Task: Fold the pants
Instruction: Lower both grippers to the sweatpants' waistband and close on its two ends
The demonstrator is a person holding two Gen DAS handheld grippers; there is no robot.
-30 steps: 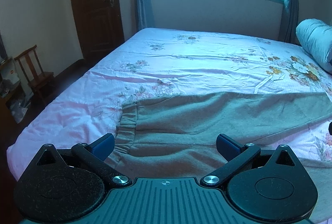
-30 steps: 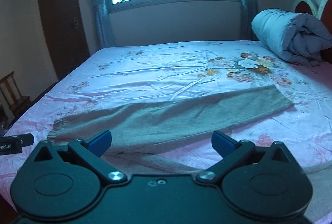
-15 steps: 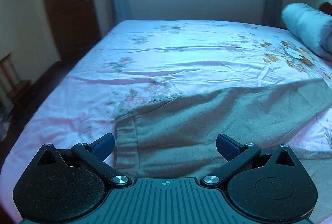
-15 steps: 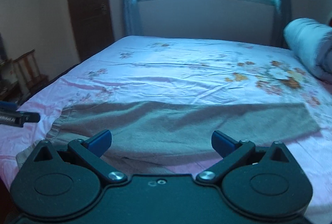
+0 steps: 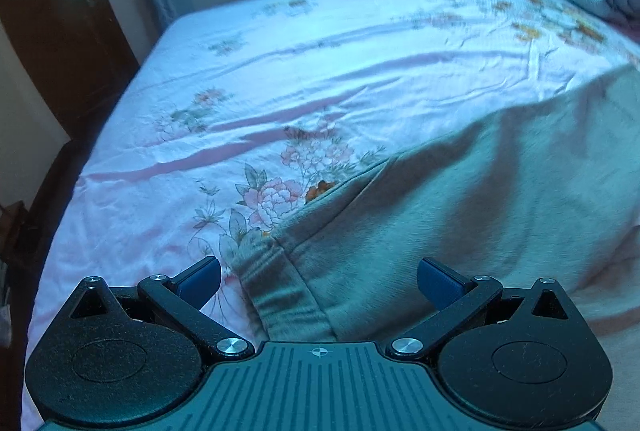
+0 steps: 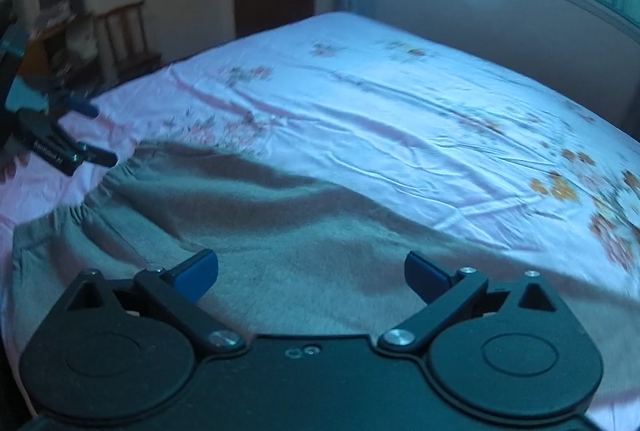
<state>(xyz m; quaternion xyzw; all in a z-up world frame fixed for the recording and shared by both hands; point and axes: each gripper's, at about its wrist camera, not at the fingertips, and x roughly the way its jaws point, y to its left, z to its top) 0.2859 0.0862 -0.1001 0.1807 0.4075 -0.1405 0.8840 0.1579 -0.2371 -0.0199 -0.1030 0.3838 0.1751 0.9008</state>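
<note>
Only one piece of lettering shows: small white print on the black body of the left gripper [image 6: 86, 133], seen at the left edge of the right wrist view, blurred and tilted, with an ending that looks like ".AI" and the rest too smeared to read. Nothing legible anywhere in the left wrist view.
</note>
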